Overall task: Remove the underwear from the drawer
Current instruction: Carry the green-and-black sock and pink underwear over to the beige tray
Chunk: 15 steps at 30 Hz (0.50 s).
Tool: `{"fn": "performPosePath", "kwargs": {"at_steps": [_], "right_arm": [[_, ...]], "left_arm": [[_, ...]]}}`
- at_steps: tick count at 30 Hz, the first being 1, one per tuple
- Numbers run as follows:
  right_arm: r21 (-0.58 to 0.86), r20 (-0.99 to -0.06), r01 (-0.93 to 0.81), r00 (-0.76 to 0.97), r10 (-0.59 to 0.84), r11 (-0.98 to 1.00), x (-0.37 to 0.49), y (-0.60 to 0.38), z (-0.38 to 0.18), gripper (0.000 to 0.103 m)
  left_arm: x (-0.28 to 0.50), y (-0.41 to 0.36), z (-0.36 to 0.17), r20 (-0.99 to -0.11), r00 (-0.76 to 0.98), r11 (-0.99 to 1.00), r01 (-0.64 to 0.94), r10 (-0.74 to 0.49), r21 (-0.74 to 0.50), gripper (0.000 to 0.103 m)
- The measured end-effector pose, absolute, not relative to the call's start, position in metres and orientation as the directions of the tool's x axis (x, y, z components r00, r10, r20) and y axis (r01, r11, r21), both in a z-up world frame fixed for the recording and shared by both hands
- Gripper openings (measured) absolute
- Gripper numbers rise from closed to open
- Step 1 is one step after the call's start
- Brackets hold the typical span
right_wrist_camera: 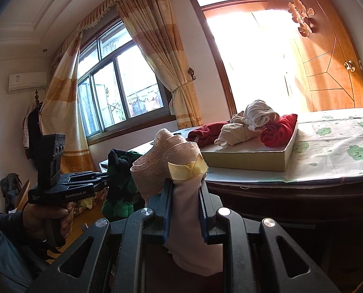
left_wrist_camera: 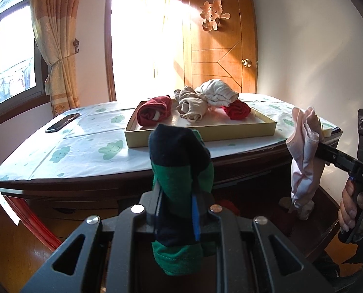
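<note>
My left gripper [left_wrist_camera: 179, 197] is shut on green and navy underwear [left_wrist_camera: 179, 156], held up in front of the dresser; it also shows in the right wrist view [right_wrist_camera: 119, 171]. My right gripper [right_wrist_camera: 185, 190] is shut on pale pink underwear [right_wrist_camera: 166, 156], which hangs from it at the right of the left wrist view [left_wrist_camera: 303, 151]. A shallow gold tray [left_wrist_camera: 230, 129] on the dresser top holds rolled red [left_wrist_camera: 154, 112], beige [left_wrist_camera: 191, 105] and white [left_wrist_camera: 218, 92] underwear. The open drawer [left_wrist_camera: 325, 210] lies below the dresser's front edge, mostly hidden.
The dresser top [left_wrist_camera: 88, 144] has a white cloth with green clouds and a black phone [left_wrist_camera: 61, 123] at the left. A wooden door [left_wrist_camera: 220, 44] stands behind, a curtained window [right_wrist_camera: 118, 92] at the left.
</note>
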State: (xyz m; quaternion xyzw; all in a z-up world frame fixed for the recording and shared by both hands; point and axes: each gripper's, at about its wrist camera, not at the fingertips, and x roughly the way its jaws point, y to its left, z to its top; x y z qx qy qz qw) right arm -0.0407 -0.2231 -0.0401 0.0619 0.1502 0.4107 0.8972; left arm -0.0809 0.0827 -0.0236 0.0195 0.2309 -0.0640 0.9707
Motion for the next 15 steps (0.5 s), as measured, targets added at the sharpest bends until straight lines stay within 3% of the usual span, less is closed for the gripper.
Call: {"fn": "performPosePath", "kwargs": {"at_steps": [15], "right_arm": [[0.249,-0.207,-0.710,0.626,0.752,0.659,-0.038,-0.224,-0.038,0.021]], "left_arm": [[-0.078,0.082,-0.009,-0.409,0.902,0.988,0.152,-0.138,0.001,0.017]]}}
